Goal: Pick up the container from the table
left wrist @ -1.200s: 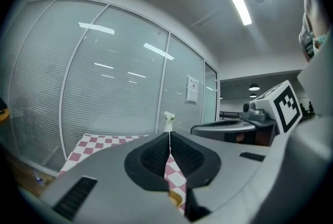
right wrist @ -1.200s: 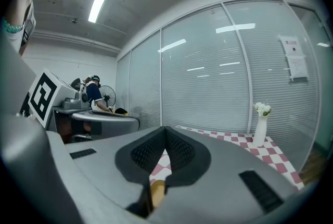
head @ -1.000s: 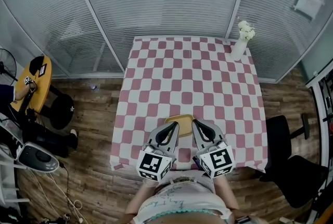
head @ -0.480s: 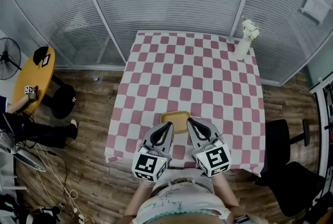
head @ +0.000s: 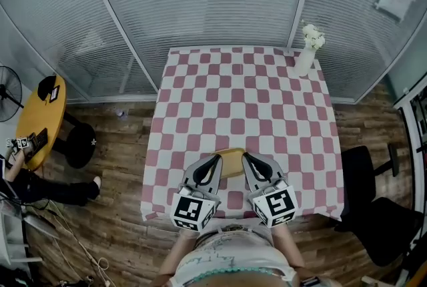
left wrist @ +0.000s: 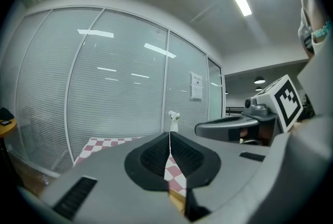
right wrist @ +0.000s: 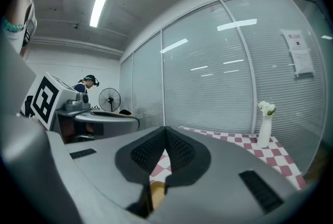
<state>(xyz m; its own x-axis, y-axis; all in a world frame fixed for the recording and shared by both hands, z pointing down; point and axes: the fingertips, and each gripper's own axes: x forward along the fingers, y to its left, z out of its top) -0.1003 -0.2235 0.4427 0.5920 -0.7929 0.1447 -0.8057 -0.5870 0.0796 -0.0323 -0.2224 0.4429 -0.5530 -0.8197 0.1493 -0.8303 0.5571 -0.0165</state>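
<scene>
The container [head: 231, 160], a shallow yellowish tray, is seen lying on the checked table [head: 200, 99], close to the table's near edge. The left gripper [head: 215, 160] is held just left of the container and the right gripper [head: 247, 157] just right of it, so that the tray is flanked by both; whether either one touches it cannot be told from the head view. In the left gripper view the jaws of the left gripper [left wrist: 169, 135] are seen pressed together with nothing between them, and a yellow strip of the container [left wrist: 177, 202] is shown below them. The right gripper [right wrist: 165, 130] is likewise closed on nothing, with the container [right wrist: 156, 190] glimpsed beneath. A white vase [head: 305, 59] stands far beyond the container, at the far right corner. Compared with half a second ago, the grippers are placed about the container as before; only the framing of the head view has shifted slightly.
</scene>
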